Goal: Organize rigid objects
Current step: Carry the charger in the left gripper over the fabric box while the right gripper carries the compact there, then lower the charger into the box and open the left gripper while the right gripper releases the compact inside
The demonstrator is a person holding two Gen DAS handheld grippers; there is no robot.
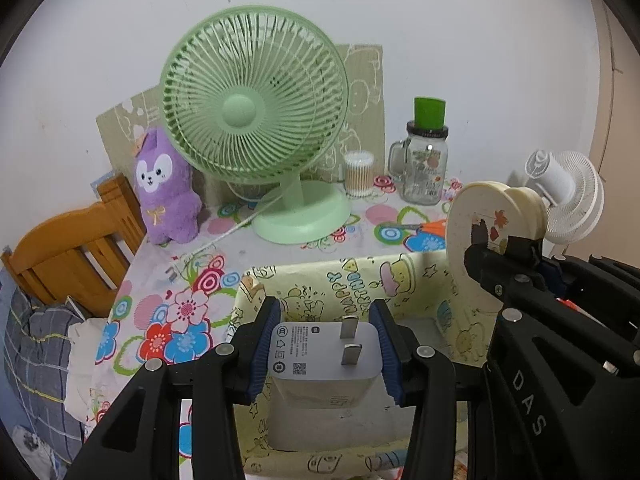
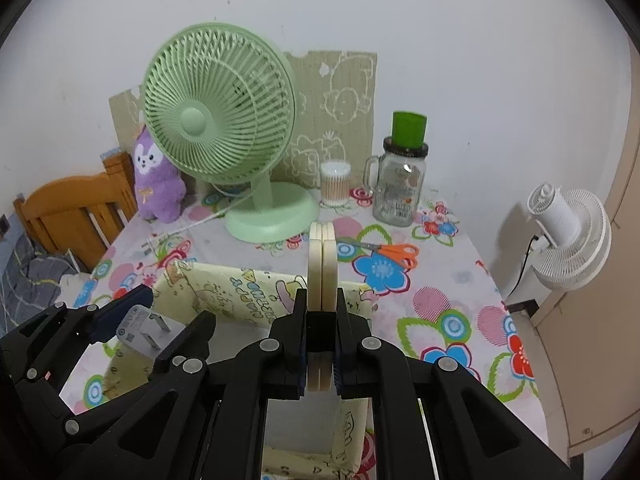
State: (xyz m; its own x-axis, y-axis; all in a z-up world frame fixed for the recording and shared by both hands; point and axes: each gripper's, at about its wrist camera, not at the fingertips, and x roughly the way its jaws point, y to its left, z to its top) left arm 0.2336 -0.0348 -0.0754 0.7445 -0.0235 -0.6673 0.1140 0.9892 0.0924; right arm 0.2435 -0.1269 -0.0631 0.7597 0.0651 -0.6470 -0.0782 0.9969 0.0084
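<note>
The left gripper [image 1: 326, 346] was clamped on a white charger plug [image 1: 326, 354], prongs up, above the yellow cartoon-print box [image 1: 340, 280]; the plug's base hid the box floor. Beside it, the right gripper [image 2: 321, 320] was clenched on a cream heart-shaped case [image 2: 321, 268], seen edge-on, over the box's right wall. The box's near side was cut off behind both grippers. Orange scissors [image 2: 394, 254] lay on the floral tablecloth [image 2: 440, 300].
</note>
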